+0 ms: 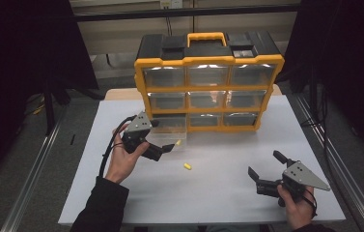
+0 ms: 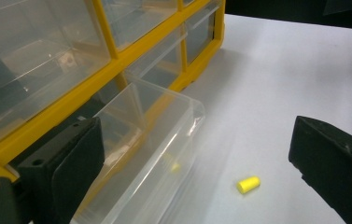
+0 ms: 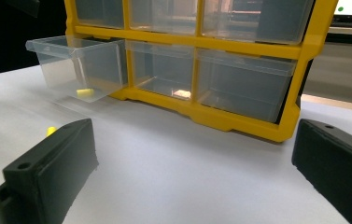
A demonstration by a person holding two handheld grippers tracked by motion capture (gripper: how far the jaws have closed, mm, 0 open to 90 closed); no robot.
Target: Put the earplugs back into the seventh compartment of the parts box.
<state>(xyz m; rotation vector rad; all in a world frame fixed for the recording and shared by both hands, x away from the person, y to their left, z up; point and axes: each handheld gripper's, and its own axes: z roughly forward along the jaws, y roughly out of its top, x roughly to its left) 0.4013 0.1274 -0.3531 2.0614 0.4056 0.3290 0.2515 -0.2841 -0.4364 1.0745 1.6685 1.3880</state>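
A yellow and black organiser (image 1: 208, 87) with clear drawers stands at the back of the white table (image 1: 218, 193). Its bottom-left drawer (image 1: 170, 133) is pulled out, and a small yellow piece (image 2: 173, 165) lies inside it, also seen as the yellow piece (image 3: 85, 93). Another yellow piece (image 1: 187, 166) lies loose on the table in front, clear in the left gripper view (image 2: 248, 184). My left gripper (image 1: 162, 136) is open beside the drawer's front, with the drawer corner (image 2: 183, 112) between its jaws. My right gripper (image 1: 264, 163) is open and empty, low at the right front.
The organiser's other drawers (image 3: 239, 79) are pushed in. Its yellow carry handle (image 1: 206, 37) is on top. Metal rails (image 1: 35, 164) run along both sides of the table. Bare table surface lies between the two grippers.
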